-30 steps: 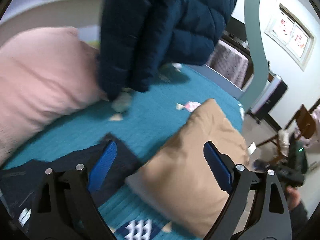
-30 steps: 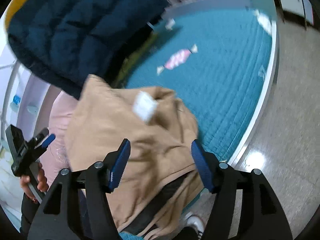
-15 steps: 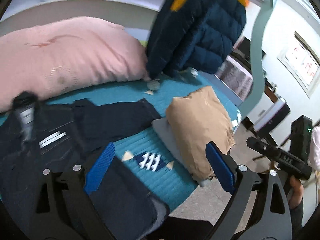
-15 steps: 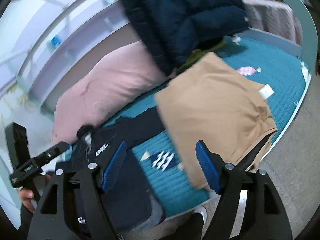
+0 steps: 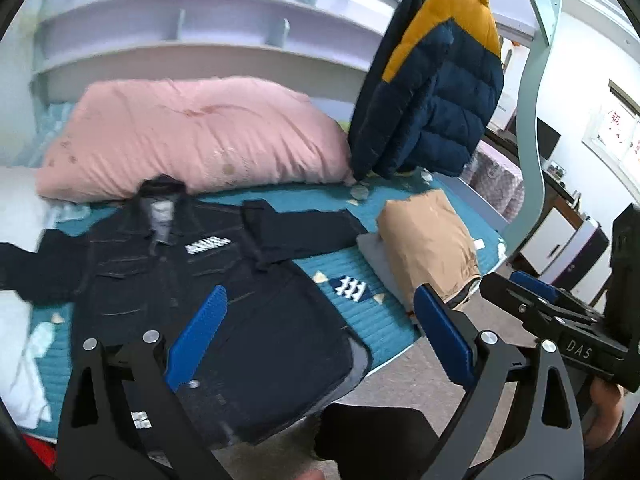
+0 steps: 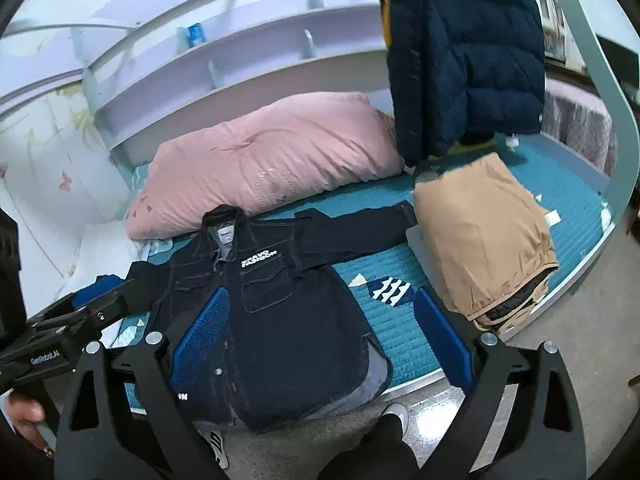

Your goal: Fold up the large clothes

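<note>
A dark denim jacket [image 6: 276, 312] lies spread flat at the front edge of the bed [image 6: 404, 344], collar toward the pink pillow [image 6: 272, 164] — one sleeve stretched toward the folded tan garment [image 6: 480, 232] near the right edge. Both the left gripper [image 5: 320, 340] and the right gripper [image 6: 320, 336] hang wide and empty above it — the right's jaws have just been opening.

I can't read the blurred chest lettering on the dark jacket [image 5: 208, 280] from the left wrist view. Its left sleeve [image 5: 16, 264] runs off the frame edge. The folded tan garment [image 6: 480, 232] hides whatever dark layer lies beneath it.
</note>
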`<state>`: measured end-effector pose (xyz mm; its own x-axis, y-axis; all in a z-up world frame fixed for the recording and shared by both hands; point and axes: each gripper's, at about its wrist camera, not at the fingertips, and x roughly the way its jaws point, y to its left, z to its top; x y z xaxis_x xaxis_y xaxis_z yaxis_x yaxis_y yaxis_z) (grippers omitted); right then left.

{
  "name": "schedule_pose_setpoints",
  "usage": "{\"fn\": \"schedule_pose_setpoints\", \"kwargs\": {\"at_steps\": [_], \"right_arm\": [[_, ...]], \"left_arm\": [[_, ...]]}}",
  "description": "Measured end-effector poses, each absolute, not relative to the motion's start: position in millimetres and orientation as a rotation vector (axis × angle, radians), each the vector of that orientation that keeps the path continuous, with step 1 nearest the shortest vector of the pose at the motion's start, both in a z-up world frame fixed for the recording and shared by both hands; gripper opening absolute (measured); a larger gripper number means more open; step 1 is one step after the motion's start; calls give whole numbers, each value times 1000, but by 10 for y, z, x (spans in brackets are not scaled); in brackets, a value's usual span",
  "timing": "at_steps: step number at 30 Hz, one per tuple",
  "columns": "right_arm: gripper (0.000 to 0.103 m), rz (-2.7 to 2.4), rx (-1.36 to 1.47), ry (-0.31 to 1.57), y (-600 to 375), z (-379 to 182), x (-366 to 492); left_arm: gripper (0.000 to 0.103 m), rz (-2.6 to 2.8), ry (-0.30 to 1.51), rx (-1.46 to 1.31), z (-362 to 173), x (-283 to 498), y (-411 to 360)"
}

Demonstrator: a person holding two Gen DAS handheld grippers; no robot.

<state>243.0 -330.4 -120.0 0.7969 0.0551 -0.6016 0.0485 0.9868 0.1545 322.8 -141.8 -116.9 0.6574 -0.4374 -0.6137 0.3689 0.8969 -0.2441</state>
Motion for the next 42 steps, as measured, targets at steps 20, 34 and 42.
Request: {"fn": "schedule_pose_setpoints", "kwargs": {"at_steps": [20,34,42], "right_arm": [[94,12,26,506,-2298,-730,1238],[94,5,-17,334,-2027,-363,438],[95,20,-44,272,-1945,-225,177]], "left_arm": [[98,-200,477,39,-486,1648,-571],[98,-147,357,-4,-68,919,-279],[98,-136,281,2,119,611,-212]]}}
